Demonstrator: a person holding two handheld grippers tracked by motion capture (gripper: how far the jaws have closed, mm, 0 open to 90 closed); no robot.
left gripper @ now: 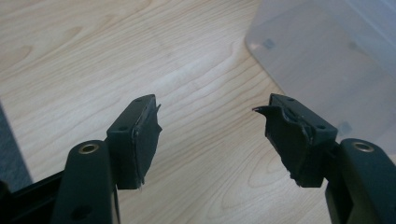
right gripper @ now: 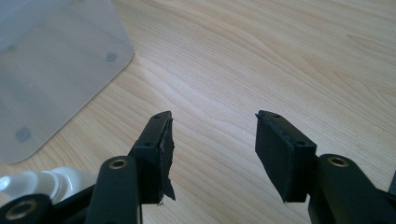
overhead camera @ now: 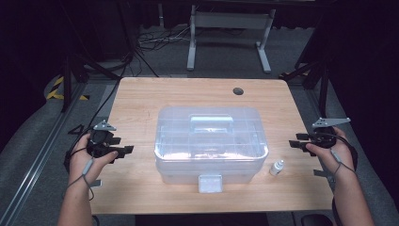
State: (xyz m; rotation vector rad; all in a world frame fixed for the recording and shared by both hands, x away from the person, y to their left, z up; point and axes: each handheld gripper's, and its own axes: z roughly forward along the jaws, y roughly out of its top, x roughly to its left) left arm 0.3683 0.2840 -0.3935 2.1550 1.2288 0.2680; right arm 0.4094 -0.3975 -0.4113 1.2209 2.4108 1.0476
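Since the clear plastic lidded storage box (overhead camera: 211, 143) sits shut at the middle of the light wooden table (overhead camera: 141, 101), its front latch down, and the small white plastic bottle (overhead camera: 277, 167) stands untouched just beside its right front corner, nothing looks begun; judging by this, opening the box or moving the bottle remains. The left gripper (overhead camera: 123, 150) hovers left of the box, jaws apart and empty, pointing inward. The right gripper (overhead camera: 295, 141) mirrors it at the right edge, likewise spread and holding nothing.
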